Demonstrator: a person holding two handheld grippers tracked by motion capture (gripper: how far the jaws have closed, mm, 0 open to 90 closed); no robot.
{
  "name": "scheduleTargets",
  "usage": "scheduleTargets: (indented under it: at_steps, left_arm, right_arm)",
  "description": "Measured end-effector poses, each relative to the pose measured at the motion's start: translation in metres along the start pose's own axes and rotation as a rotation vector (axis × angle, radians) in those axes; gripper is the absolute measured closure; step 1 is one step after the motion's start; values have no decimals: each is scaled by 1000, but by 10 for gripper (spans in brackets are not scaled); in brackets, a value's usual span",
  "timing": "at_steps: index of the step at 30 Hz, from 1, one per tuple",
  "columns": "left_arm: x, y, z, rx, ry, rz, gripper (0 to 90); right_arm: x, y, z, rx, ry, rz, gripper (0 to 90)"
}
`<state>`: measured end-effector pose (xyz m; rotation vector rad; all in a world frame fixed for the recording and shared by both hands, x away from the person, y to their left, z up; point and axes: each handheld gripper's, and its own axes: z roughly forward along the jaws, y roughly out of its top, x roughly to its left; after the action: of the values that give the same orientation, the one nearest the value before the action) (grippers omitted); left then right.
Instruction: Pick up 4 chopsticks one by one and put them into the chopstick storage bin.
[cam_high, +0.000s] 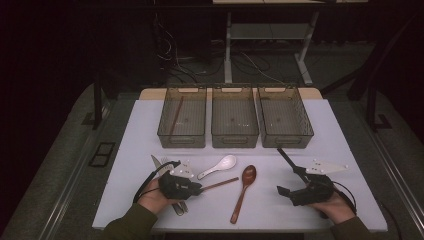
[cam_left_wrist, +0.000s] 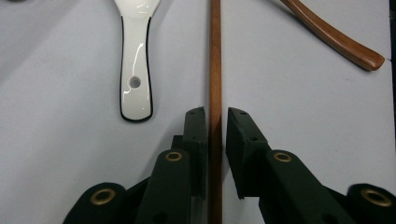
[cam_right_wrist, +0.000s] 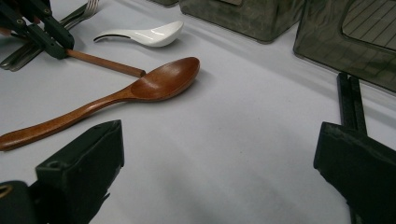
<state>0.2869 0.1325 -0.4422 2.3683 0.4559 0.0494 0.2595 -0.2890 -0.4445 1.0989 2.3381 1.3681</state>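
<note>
My left gripper (cam_high: 200, 189) lies low on the white table (cam_high: 280, 215), near the front left. Its jaws closely flank a brown wooden chopstick (cam_left_wrist: 215, 56), with a thin sliver of table showing beside one pad. The chopstick (cam_high: 220, 183) points right toward a wooden spoon (cam_high: 245, 187). A white ceramic spoon (cam_high: 220, 166) lies just behind it. My right gripper (cam_high: 291, 182) rests at the front right, its jaws wide apart over bare table (cam_right_wrist: 217, 140). In the right gripper view the left gripper (cam_right_wrist: 42, 32) shows at the top left, over the chopstick (cam_right_wrist: 107, 64).
Three grey bins (cam_high: 234, 137) stand in a row at the back; the left bin (cam_high: 182, 137) holds one brown chopstick (cam_high: 176, 117). A metal fork and knife (cam_high: 157, 162) lie under my left hand. Black chopsticks (cam_high: 287, 160) lie by my right gripper.
</note>
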Motion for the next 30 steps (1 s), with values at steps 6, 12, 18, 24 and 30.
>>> scheduleTargets:
  at_steps: [6, 12, 18, 24, 30]
  left_arm:
    - [1, 0, 0, -1, -8, 3, 825]
    - [3, -1, 0, -8, -24, -6, 833]
    - [3, 0, 0, -1, -33, -9, 835]
    - [3, 0, 0, 0, -38, -21, 836]
    - [3, 2, -4, -8, -42, -25, 835]
  right_arm:
    - [0, 0, 0, 0, 1, 0, 16]
    - [0, 0, 0, -1, 0, 0, 16]
    - [0, 0, 0, 0, 1, 0, 16]
    - [0, 0, 0, 0, 2, -1, 16]
    - [0, 0, 0, -1, 1, 0, 16]
